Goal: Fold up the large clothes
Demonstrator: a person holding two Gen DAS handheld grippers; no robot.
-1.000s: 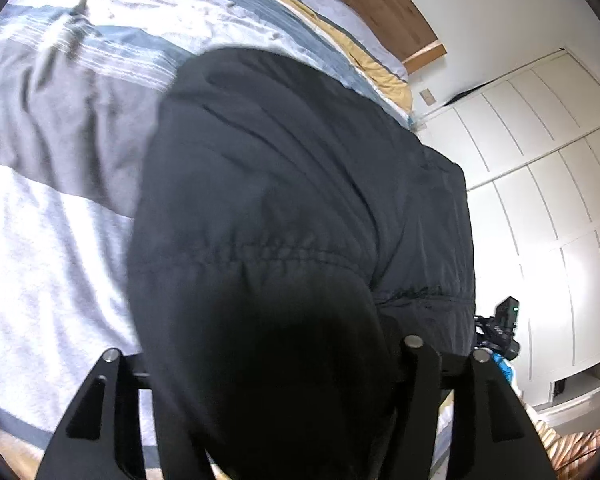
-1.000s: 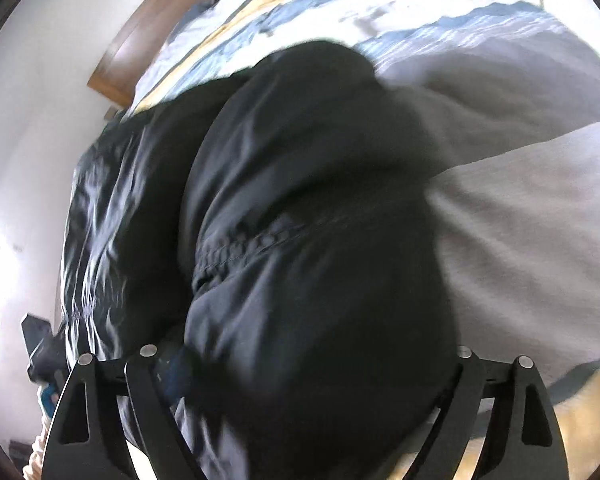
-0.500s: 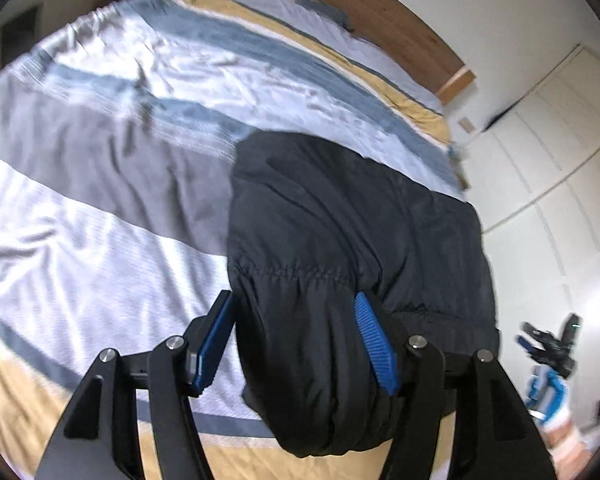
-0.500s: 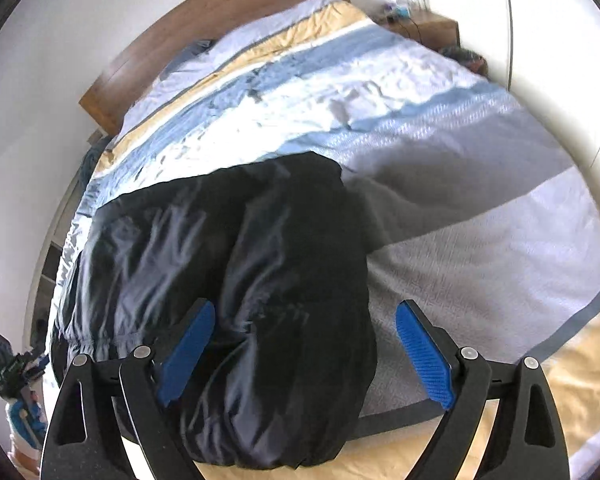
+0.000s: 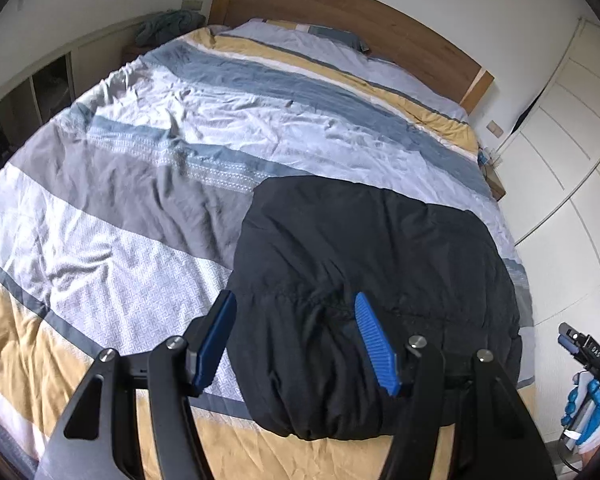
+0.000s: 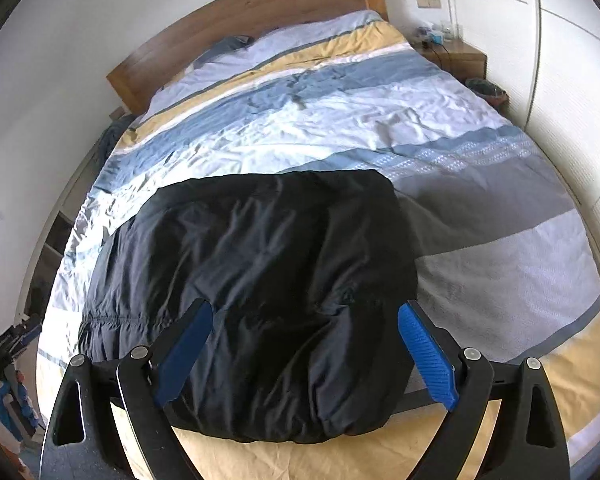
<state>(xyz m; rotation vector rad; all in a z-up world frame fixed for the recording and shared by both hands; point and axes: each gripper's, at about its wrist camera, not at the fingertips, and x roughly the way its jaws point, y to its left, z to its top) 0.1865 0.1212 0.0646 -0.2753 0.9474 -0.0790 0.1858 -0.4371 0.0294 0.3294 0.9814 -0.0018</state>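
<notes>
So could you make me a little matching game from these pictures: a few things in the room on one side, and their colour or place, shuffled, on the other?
Things:
1. jacket
2. headboard
3. gripper pads
4. wardrobe doors

Descriptions:
A. white, panelled, beside the bed
B. black, folded, lying near the foot of the bed
C. brown wood, against the far wall
D. blue, ribbed, standing apart

Pairs: 1-B, 2-C, 3-D, 4-A

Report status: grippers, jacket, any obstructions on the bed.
Left gripper open, right gripper open, both above the fabric. Black padded jacket lies folded on the striped duvet. Nothing in the way.
</notes>
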